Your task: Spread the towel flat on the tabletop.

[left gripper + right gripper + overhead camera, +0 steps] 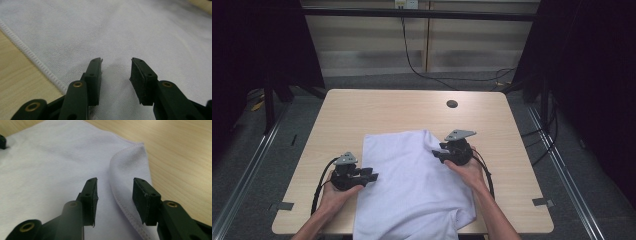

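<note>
A lab-like recording booth: a bare wooden table [362, 110] between black curtains [592, 75], cables [412, 60] trailing over grey carpet [257, 165].

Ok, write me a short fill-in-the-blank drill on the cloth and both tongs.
1. The white cloth lies on a ____ table.
2. The jaws of the left tongs stand ____.
3. The stitched hem runs between the jaws of the ____ tongs.

Missing words: wooden; open; right
</note>
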The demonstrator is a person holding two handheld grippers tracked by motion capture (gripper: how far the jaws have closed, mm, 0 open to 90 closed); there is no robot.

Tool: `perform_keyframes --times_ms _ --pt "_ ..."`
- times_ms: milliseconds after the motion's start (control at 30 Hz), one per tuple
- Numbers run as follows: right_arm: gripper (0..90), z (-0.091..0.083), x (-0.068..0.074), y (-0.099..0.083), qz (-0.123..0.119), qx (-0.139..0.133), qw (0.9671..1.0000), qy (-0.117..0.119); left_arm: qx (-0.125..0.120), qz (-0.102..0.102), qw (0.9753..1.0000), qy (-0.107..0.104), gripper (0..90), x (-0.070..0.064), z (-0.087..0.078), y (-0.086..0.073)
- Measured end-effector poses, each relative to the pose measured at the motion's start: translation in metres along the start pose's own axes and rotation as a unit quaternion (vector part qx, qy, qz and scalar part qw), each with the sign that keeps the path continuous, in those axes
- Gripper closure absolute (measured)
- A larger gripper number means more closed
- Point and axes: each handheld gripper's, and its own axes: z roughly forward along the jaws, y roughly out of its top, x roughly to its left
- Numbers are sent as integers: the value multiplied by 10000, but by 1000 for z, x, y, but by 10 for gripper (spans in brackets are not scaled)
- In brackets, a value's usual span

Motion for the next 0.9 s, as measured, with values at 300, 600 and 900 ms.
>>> perform_keyframes --times_ms 300,600,900 --pt "866 -2 -34 -4 757 -167 9966 -281 -45 -41 10000 -31 636 9 3 4" --pt "682 -27 -82 -11 1427 -240 9848 -962 -26 -1 10000 -8 639 13 4 6" --pt "661 -29 -44 -29 905 -47 9957 -191 21 -52 10000 -39 610 16 4 9"
